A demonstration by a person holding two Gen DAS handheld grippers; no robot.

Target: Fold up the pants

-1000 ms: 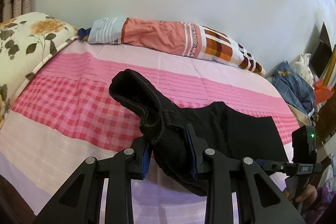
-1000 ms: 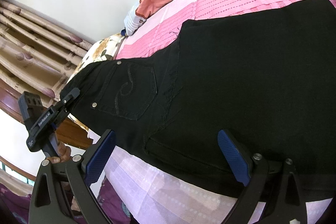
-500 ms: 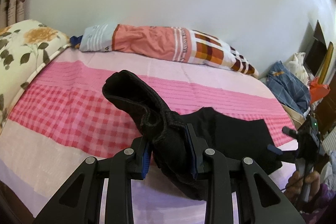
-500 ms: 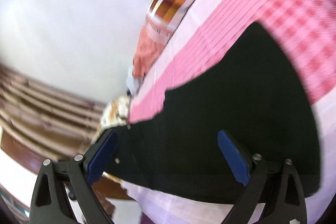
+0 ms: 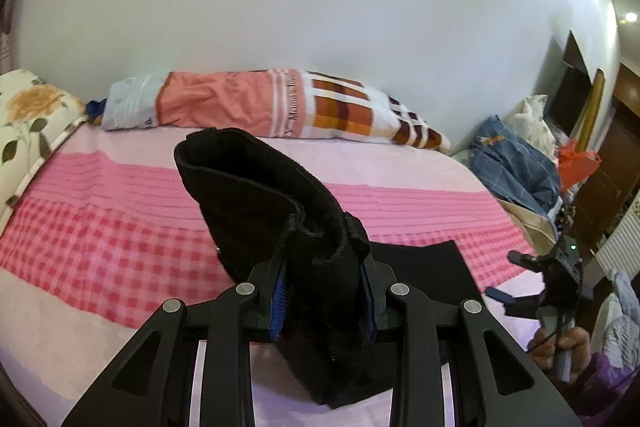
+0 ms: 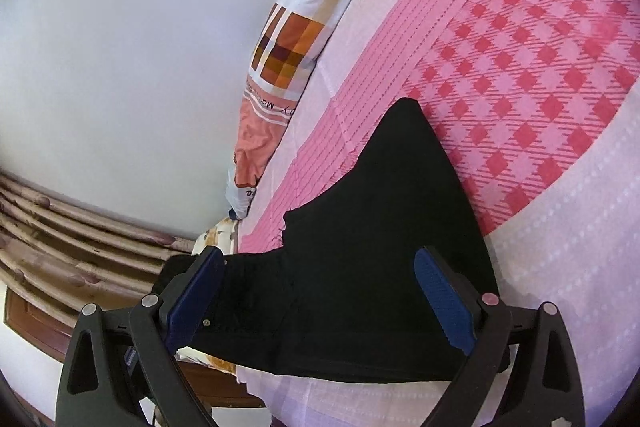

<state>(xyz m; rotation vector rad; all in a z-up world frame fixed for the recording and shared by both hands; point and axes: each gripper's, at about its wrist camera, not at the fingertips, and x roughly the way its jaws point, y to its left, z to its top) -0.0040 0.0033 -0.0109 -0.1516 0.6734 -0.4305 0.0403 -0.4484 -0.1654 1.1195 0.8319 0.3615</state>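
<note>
The black pants (image 5: 280,211) lie partly on the pink bed (image 5: 100,219), with their waistband end lifted off it. My left gripper (image 5: 323,301) is shut on that bunched black fabric, which stands up between its blue pads. In the right wrist view the rest of the pants (image 6: 384,251) spread flat on the bed. My right gripper (image 6: 320,301) hangs open over them with nothing between its blue pads. The right gripper (image 5: 516,279) also shows at the far right of the left wrist view, held by a hand, just off the pants' edge.
A long patterned bolster (image 5: 272,107) lies along the white wall at the far side. A floral pillow (image 5: 24,123) sits at the left. Piled clothes (image 5: 516,163) lie off the bed's right end. A wooden headboard (image 6: 52,267) borders the bed.
My left gripper has risen with the pants' waist end, lifting more fabric off the bed. My right gripper swung sideways and rolled, staying open over the flat part.
</note>
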